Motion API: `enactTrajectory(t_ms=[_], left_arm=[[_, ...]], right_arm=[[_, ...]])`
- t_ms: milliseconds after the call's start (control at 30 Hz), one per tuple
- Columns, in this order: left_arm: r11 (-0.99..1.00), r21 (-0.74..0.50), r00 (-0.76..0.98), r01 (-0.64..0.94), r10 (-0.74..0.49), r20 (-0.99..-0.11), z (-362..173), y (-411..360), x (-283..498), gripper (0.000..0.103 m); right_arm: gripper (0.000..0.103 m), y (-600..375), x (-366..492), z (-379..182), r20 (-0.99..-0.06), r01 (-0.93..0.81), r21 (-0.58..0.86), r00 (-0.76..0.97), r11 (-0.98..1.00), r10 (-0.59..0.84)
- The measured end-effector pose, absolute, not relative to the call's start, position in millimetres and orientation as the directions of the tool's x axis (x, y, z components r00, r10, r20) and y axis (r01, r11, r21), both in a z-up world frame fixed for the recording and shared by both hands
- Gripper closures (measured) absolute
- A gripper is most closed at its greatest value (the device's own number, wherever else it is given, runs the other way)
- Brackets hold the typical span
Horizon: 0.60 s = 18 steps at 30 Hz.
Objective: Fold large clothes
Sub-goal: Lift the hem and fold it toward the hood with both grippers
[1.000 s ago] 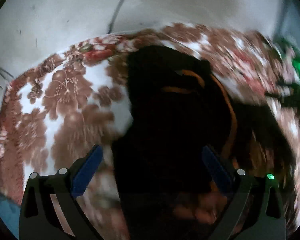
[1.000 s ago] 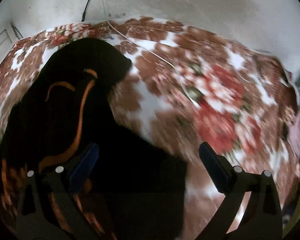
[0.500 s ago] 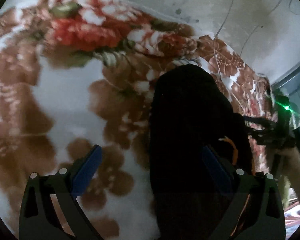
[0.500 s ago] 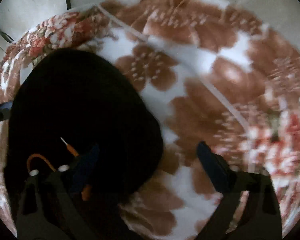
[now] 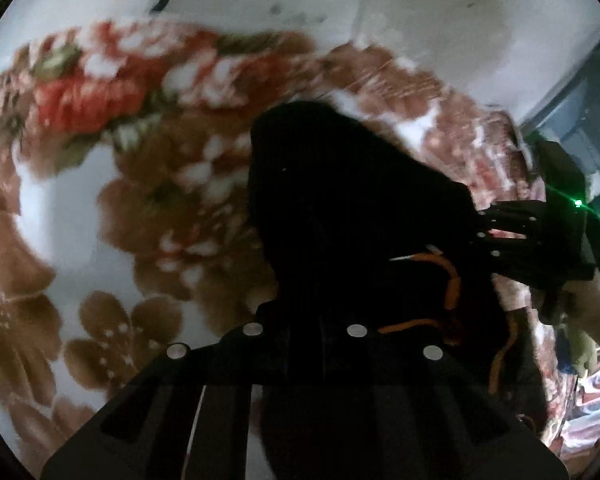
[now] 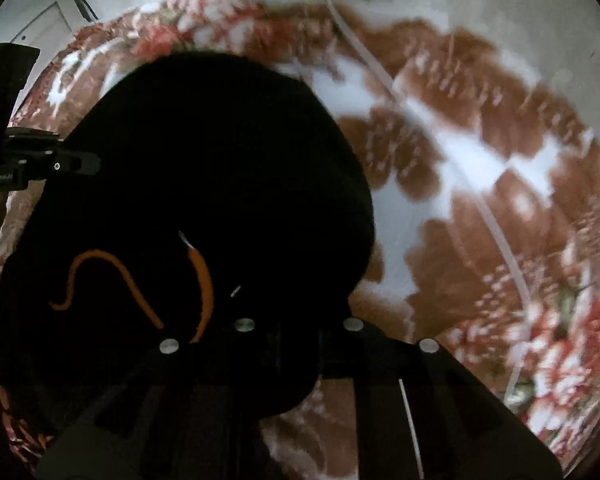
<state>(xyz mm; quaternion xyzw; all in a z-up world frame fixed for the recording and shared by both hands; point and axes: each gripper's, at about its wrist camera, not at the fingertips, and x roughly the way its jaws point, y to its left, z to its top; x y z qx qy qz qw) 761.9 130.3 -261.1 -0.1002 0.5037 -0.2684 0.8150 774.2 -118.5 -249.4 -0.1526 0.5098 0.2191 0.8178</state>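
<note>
Both pairs of jaws are drawn together, each apparently clamped on the near edge of the black hoodie, though dark cloth hides the pinch itself. The hoodie, with its orange drawcord, runs lengthwise away from the left gripper and right gripper across the floral blanket, the two equally near.
</note>
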Motion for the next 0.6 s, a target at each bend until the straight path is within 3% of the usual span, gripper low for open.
enactTrajectory(t_ms=[400,600], left_arm=[[0.763,-0.383,0.392,0.52,-0.612,-0.687,-131.7,101.9,617.1,0.095],[0.744,-0.353,0.374,0.567,-0.615,-0.694,-114.2,91.3,518.5,0.095]], right_arm=[[0.092,-132.5,648.2,-142.1,-0.795,-0.506,-0.02,0.531,0.862,0.293],[0.092,-138.6,540.4,-119.9,-0.784,-0.517,-0.002,0.532,0.856,0.32]])
